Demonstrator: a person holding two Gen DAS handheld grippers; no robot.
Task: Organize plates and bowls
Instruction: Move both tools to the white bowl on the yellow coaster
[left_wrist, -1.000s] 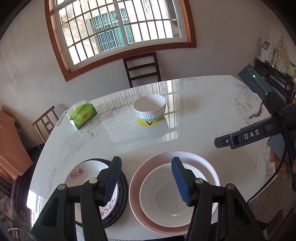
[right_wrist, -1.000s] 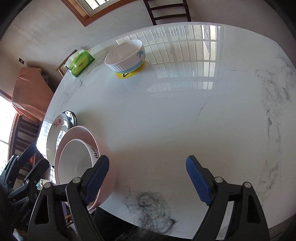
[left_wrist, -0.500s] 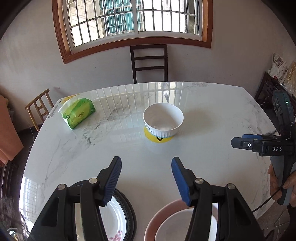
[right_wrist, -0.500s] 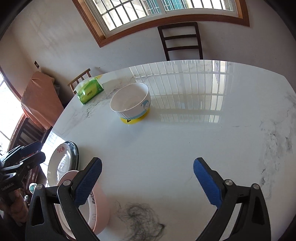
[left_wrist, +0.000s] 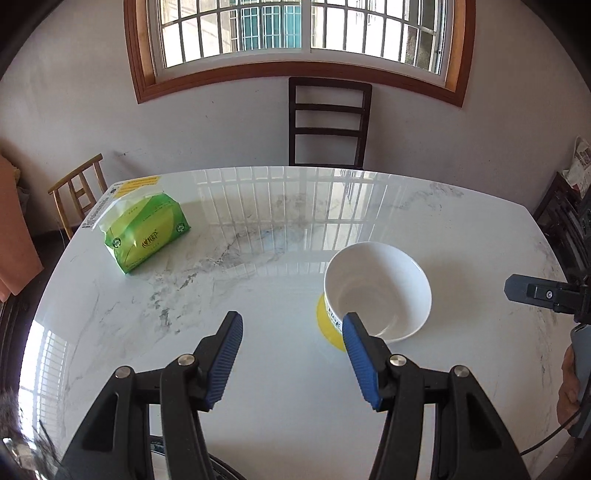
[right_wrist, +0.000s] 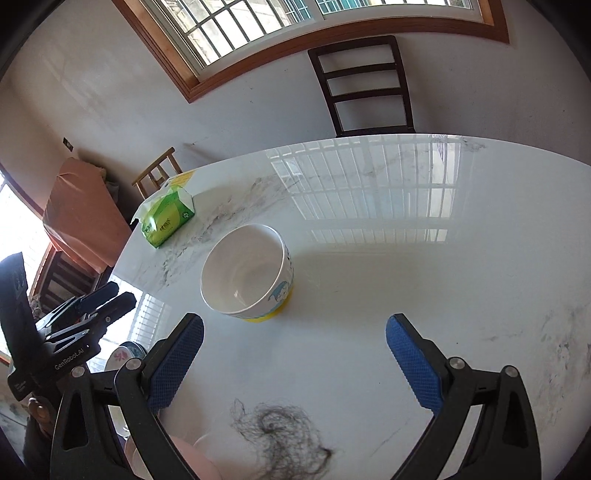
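A white bowl (left_wrist: 376, 291) with a cartoon print on its side (right_wrist: 247, 273) stands upright on a yellow coaster (left_wrist: 327, 326) in the middle of the marble table (left_wrist: 295, 240). My left gripper (left_wrist: 291, 325) is open and holds nothing. Its right finger is in front of the bowl's near left side. My right gripper (right_wrist: 295, 328) is open wide and empty, with the bowl beyond its left finger. A floral plate (right_wrist: 123, 354) and a pink plate (right_wrist: 184, 458) show partly at the near left edge.
A green tissue pack (left_wrist: 146, 230) lies at the far left of the table. A clump of dark hair (right_wrist: 280, 428) lies near the front edge. A dark chair (left_wrist: 328, 122) stands behind the table, a small wooden chair (left_wrist: 79, 192) at the left.
Both grippers have moved away from the stacked plates at the near edge toward the bowl. The plates have slid almost out of the left wrist view. The right jaws stand slightly wider.
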